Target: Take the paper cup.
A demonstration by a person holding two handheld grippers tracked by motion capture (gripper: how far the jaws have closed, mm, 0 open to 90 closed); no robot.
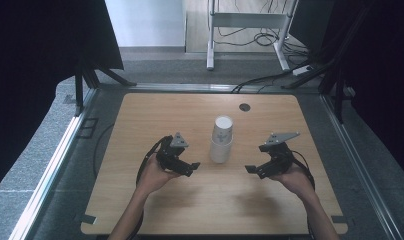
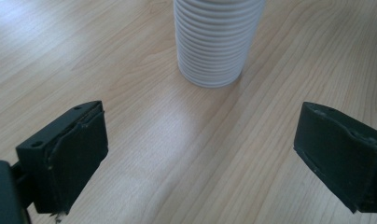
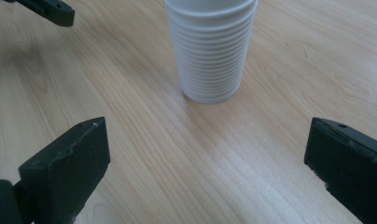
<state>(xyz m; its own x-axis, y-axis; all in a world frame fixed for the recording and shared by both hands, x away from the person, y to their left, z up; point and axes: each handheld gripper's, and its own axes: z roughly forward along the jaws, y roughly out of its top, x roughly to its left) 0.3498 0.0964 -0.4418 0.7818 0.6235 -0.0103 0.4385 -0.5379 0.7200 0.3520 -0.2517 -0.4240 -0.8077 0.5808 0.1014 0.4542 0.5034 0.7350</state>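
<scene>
Nearest the high camera, the person's two forearms come up over the near edge of the wooden table [image 1: 140,215], each hand wrapped around a black gripper. The left gripper [image 1: 189,167] sits just left of the stack of white paper cups [image 1: 221,140], its jaws pointed at the stack and spread wide with nothing between them; in the left gripper view its two black jaws stand far apart over bare wood, and the stack [image 2: 216,39] rises ahead of them, apart from both. The right gripper [image 1: 252,169] mirrors it on the other side of the stack, also near it but not touching, jaws likewise wide open and empty. In the right gripper view the ribbed stack [image 3: 209,49] stands upright beyond the gap between the jaws, and a tip of the left gripper [image 3: 49,10] shows to the left of the stack. The stack stands about midway across the table, slightly tilted in the high view. Farther back from the stack, a small dark round cap [image 1: 244,107] sits in the tabletop near the far edge. Beyond that, past the table, white desk legs [image 1: 210,35] stand on grey carpet with cables [image 1: 260,37] lying about them.
</scene>
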